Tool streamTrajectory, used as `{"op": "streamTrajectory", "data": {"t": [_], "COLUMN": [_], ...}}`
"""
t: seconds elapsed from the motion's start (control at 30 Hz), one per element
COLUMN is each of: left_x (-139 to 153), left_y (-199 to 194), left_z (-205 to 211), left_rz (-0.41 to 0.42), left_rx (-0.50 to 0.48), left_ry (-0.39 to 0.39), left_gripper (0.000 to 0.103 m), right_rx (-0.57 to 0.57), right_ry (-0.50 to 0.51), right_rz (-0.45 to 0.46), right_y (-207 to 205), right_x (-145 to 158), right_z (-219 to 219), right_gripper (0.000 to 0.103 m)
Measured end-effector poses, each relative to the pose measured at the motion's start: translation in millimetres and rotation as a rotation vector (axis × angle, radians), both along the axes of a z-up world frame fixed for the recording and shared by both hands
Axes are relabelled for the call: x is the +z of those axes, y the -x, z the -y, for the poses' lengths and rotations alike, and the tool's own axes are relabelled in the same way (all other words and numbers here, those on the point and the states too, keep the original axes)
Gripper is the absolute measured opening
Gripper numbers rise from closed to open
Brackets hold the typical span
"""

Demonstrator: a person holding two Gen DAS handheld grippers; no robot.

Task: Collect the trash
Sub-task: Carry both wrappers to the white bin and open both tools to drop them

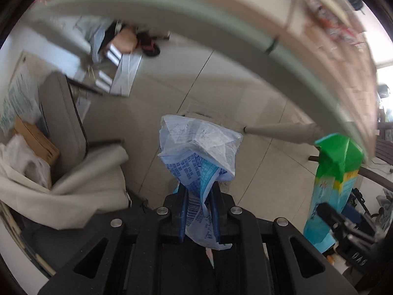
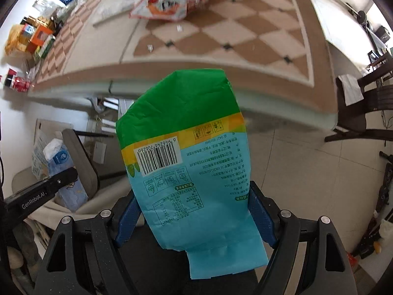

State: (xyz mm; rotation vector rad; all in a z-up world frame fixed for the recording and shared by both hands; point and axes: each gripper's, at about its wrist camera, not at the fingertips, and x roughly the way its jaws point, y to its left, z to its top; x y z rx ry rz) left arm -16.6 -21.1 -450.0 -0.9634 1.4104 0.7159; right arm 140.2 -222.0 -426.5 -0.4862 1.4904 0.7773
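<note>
Left wrist view: looks along its fingers, down at the tiled floor (image 1: pixel 245 93) from below the table edge (image 1: pixel 221 36); blue wrapper (image 1: pixel 199 152) fills centre, close.

Right wrist view: higher, faces the checkered table (image 2: pixel 221 36) top and floor beyond; green packet (image 2: pixel 189 152) very close.

Shared: table edge, grey chair (image 1: pixel 66 123) (image 2: pixel 81 157), each other's packet at frame side.

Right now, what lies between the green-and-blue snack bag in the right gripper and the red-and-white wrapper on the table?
In the right wrist view, only bare checkered tabletop and two tiny white scraps separate the green-and-blue snack bag from the red-and-white wrapper.
</note>
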Motion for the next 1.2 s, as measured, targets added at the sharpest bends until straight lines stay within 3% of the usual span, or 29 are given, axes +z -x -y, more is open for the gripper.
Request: {"op": "streamTrajectory", "data": {"t": [0.17, 0.4, 0.5, 0.63, 0.67, 0.73, 0.8, 0.83, 0.93, 1.0, 1.03, 1.2], "left_x": [-103, -236, -275, -303, -309, -316, -318, -319, -310, -301, -296, -268], "left_y": [10, 3, 0, -3, -3, 0, 2, 2, 6, 12, 14, 21], "left_z": [-21, -41, -43, -45, -45, -46, -48, -50, -50, -48, -46, -33], "left_rz": [0.001, 0.036, 0.027, 0.008, 0.004, 0.011, -0.004, -0.004, -0.043, -0.076, -0.088, -0.164], "left_rx": [0.131, 0.169, 0.144, 0.133, 0.138, 0.150, 0.146, 0.150, 0.148, 0.133, 0.127, 0.074], "left_ry": [0.140, 0.282, 0.299, 0.307, 0.312, 0.334, 0.317, 0.298, 0.213, 0.158, 0.132, 0.020], "left_gripper": [0.013, 0.014, 0.015, 0.016, 0.019, 0.034, 0.079, 0.085, 0.086, 0.100, 0.102, 0.102], "right_rx": [0.057, 0.079, 0.082, 0.068, 0.068, 0.073, 0.080, 0.088, 0.121, 0.135, 0.136, 0.184], "right_ry": [0.102, 0.147, 0.142, 0.136, 0.135, 0.134, 0.129, 0.126, 0.118, 0.125, 0.127, 0.175], "right_rz": [-0.047, -0.154, -0.242, -0.299, -0.314, -0.338, -0.342, -0.334, -0.302, -0.289, -0.278, -0.078], "right_y": [25, 38, 40, 37, 29, 26, 22, 18, 8, 5, 4, 9], "right_x": [-107, -268, -329, -384, -395, -413, -426, -431, -429, -425, -422, -395], "right_z": [-12, -43, -53, -54, -53, -54, -57, -60, -56, -59, -61, -79], "right_gripper": [0.082, 0.082, 0.082, 0.082, 0.083, 0.084, 0.088, 0.096, 0.097, 0.099, 0.100, 0.100]}}
